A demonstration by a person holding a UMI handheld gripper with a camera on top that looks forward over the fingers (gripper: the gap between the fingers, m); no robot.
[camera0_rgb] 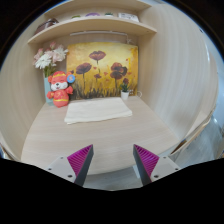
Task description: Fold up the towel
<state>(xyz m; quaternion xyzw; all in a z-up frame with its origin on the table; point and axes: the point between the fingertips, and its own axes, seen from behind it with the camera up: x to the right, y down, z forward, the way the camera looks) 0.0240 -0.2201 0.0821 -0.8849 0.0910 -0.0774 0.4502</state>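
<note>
Jaws [113,160] wide open, holding nothing. Pink pads [80,158] apart, with bare counter [60,135] showing between them.

Towel [98,110] straight ahead, well beyond the jaws, lying flat near the back edge of the counter. White, looks folded already into a wide strip. Long side running left to right, same way as the back edge. Near long edge facing the jaws, a bit tilted, right end a little closer.

Nothing between jaws and towel. Just open counter.

Behind the towel, a flower picture [103,68] against the wall. Red toy [61,89] near the back left corner, just beside the towel's left end but not touching it. Small pot [125,90] near the back right corner. Shelf [90,27] up above, with white flowers [48,58] below it on the left.

Probably need to go forward and down to the near edge of the towel. Best to pinch one end of it, away from the toy. Fold not started here, by the look of it.
</note>
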